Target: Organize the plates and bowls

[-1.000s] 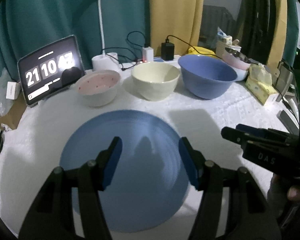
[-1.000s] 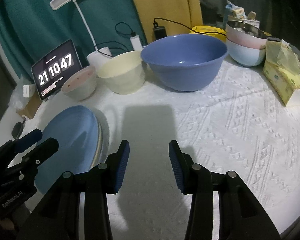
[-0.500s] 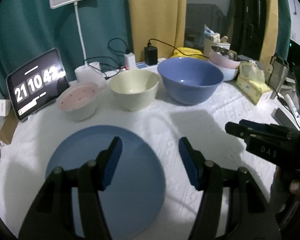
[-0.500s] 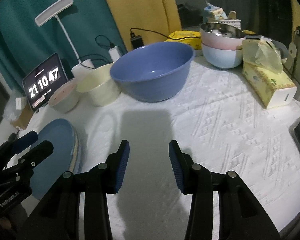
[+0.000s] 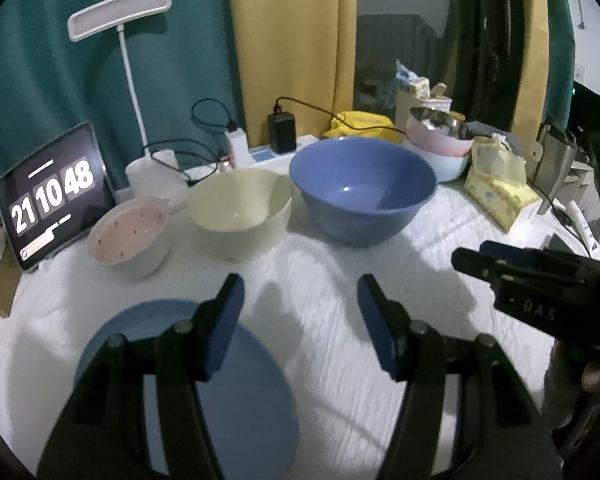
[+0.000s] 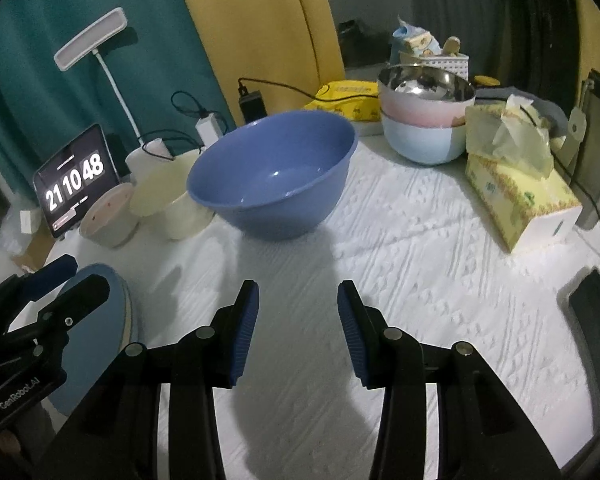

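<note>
A blue plate (image 5: 236, 392) lies on the white cloth at the near left, atop a paler plate whose rim shows in the right wrist view (image 6: 129, 320). Behind it stand a pink bowl (image 5: 130, 236), a cream bowl (image 5: 240, 212) and a big blue bowl (image 5: 362, 188) in a row. My left gripper (image 5: 300, 300) hangs open over the cloth, right of the plate, nothing between its fingers. My right gripper (image 6: 298, 312) is open and empty too, in front of the blue bowl (image 6: 272, 176). Each gripper shows at the other view's edge.
Stacked bowls (image 6: 424, 120) with a steel one on top stand at the back right, beside a tissue box (image 6: 520, 196). A clock tablet (image 5: 54, 196), a desk lamp (image 5: 120, 24), chargers and cables line the back. A dark device (image 6: 596, 312) lies at the right edge.
Both grippers have drifted right over the cloth, both still open. The blue plate has slid to the lower left of both views, and the big blue bowl now sits nearer the middle.
</note>
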Demonstrator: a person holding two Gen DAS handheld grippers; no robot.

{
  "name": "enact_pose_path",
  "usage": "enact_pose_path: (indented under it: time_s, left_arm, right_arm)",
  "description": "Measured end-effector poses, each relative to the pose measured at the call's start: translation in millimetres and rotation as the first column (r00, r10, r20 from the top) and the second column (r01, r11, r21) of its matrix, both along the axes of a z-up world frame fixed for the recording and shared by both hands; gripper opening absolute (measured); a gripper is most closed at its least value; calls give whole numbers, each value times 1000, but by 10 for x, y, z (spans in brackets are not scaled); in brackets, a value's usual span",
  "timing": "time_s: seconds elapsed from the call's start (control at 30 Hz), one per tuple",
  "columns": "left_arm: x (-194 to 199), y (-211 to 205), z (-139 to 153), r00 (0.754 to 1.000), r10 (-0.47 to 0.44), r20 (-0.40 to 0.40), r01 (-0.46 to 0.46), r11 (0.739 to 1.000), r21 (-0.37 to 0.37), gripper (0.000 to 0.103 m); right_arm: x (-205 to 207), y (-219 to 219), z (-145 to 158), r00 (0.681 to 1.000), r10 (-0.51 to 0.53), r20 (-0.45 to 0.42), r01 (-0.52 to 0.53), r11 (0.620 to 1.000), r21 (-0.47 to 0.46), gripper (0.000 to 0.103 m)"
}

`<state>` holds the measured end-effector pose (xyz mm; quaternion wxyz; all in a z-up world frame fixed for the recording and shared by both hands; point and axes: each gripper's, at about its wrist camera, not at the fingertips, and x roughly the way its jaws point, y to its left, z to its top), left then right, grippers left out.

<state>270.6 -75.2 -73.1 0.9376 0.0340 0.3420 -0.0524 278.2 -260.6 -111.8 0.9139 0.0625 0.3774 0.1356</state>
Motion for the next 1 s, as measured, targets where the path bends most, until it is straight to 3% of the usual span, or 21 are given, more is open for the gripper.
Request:
enact_pose_path:
  time_s: [0.53, 1.0]
  left_arm:
    - [311, -53, 50, 999, -9, 38, 10, 1000, -28, 60]
    - [535, -96, -89, 999, -11, 42, 11, 1000, -8, 60]
  right_arm:
    - [398, 32, 193, 998, -10, 56, 12, 999, -43, 44]
    - [732, 64, 45, 1000, -14, 27, 15, 999, -46, 44]
